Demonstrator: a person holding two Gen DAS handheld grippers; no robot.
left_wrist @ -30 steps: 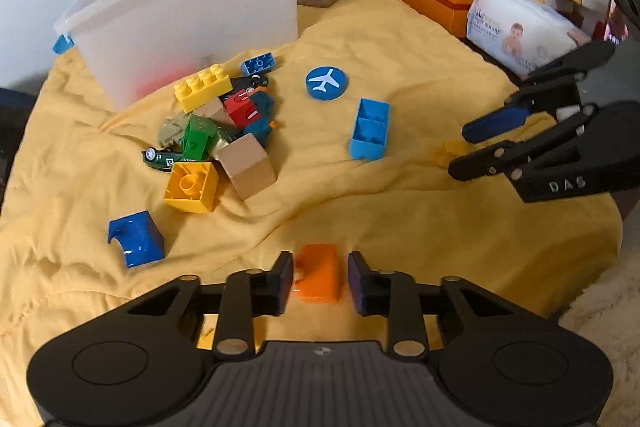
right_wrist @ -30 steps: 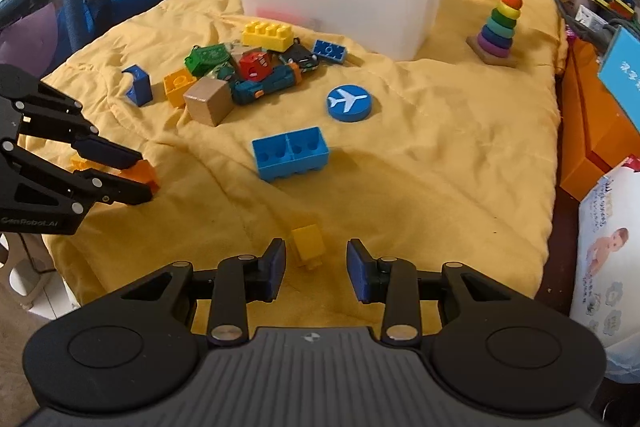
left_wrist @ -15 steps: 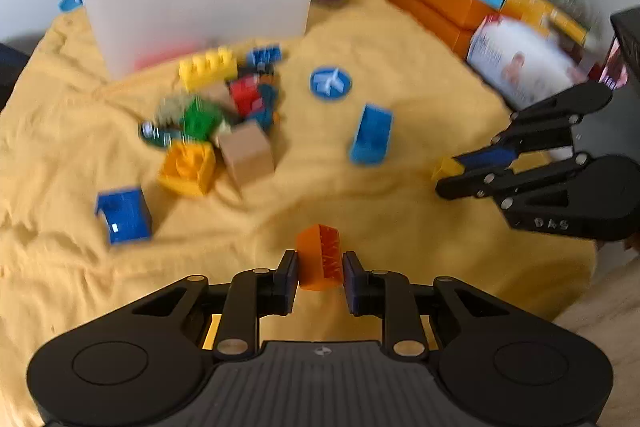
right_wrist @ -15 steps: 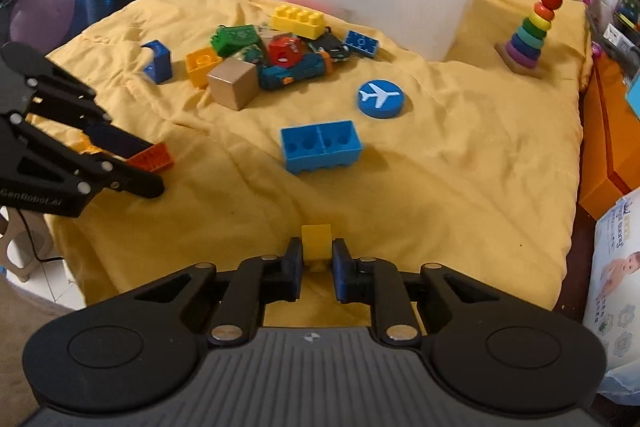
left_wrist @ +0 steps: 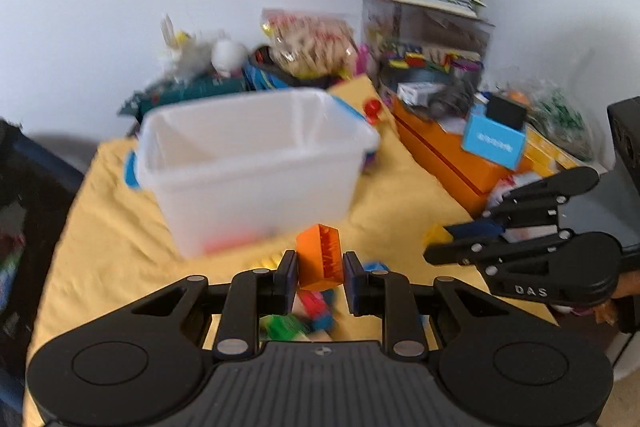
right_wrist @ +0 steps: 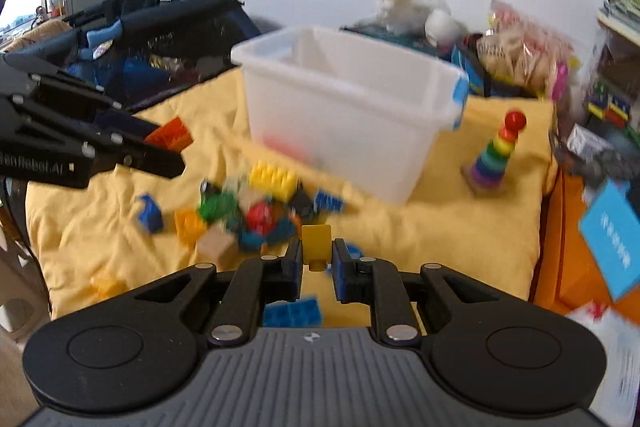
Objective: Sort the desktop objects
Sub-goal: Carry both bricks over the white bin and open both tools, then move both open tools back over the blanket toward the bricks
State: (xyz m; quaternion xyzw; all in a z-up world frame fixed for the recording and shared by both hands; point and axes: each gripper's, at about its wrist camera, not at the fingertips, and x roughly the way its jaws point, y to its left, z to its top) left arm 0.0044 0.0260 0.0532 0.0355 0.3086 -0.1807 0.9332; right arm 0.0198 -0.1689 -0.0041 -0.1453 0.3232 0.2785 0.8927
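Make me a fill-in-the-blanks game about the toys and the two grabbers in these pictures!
1. The left gripper is shut on an ______ block.
2. The right gripper is shut on a small ______ block.
3. The big bin on the blanket is ______ in colour.
4. The ball atop the ring stacker is ______.

Missing words: orange; yellow; white; red
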